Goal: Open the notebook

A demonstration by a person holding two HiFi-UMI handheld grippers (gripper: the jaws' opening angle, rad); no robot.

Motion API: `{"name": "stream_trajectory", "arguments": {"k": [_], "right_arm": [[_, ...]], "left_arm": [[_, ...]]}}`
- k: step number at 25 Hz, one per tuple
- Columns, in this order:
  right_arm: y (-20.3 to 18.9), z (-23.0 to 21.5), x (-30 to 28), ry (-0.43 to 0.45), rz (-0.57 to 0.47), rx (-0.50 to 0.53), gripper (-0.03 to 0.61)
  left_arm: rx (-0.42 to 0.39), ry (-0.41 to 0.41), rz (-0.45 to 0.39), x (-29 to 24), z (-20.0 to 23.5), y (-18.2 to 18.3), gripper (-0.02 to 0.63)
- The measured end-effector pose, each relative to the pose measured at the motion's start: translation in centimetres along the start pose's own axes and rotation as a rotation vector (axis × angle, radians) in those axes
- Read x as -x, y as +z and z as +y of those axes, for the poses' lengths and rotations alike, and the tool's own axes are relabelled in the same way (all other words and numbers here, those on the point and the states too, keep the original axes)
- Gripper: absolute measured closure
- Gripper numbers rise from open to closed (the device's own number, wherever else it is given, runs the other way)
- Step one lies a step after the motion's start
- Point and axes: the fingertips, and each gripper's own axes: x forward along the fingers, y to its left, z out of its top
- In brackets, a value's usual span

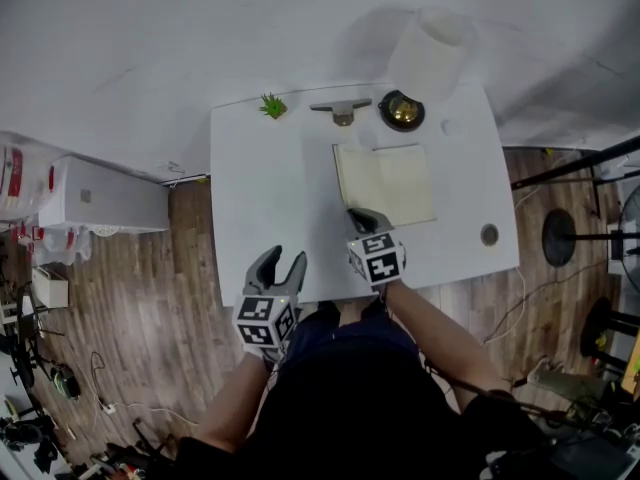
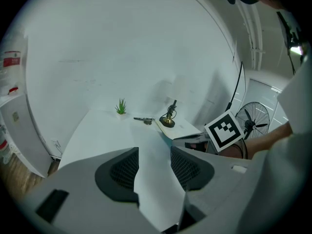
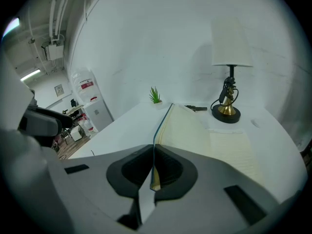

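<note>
The notebook (image 1: 385, 183) lies on the white table (image 1: 260, 198), cream pages showing. My right gripper (image 1: 366, 220) is at its near left corner, shut on the thin teal cover (image 3: 161, 126). That cover stands up on edge between the jaws, and the lined page (image 3: 243, 155) lies flat to its right. My left gripper (image 1: 281, 265) hovers open at the table's front edge, left of the notebook, with nothing between its jaws. In the left gripper view only bare tabletop shows through the left gripper (image 2: 153, 167), and the notebook (image 2: 181, 127) lies ahead to the right.
Behind the notebook stand a brass-based lamp (image 1: 402, 110) with a white shade (image 1: 432, 50), a dark metal object (image 1: 342, 111) and a small green plant (image 1: 272, 105). A round grommet (image 1: 489, 234) sits at the table's right. A white cabinet (image 1: 100, 196) stands on the left floor, a fan stand (image 1: 560, 233) on the right.
</note>
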Motion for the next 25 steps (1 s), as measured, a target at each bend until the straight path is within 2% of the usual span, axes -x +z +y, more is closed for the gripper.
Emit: {"name": "stream_trajectory", "arguments": {"k": [12,15,18,22,25], "right_arm": [[-5.2,2.1,-6.0,0.035,0.19,-0.037,0.546],[-5.3,2.1,-6.9,0.066,0.198,-0.058,0.511],[-5.7,2.9,-7.1,0.148,0.172,-0.154,0.4],[-3.4,2.0,-4.9,0.167,0.059,-0.282,0.403],[-1.4,-0.7,-2.9,0.133,-0.042,-0.368,0.42]], "left_arm": [[0.003,0.016,0.028,0.4,1.5,-0.8,0.414],[0.007,0.018,0.026,0.2,1.6,-0.8,0.414],[0.011,0.015,0.024,0.0,1.4,-0.8,0.414],[0.015,0.003,0.024,-0.5,0.7,-0.7,0.416],[0.012,-0.007,0.023,-1.2,0.0,-0.5,0.416]]}}
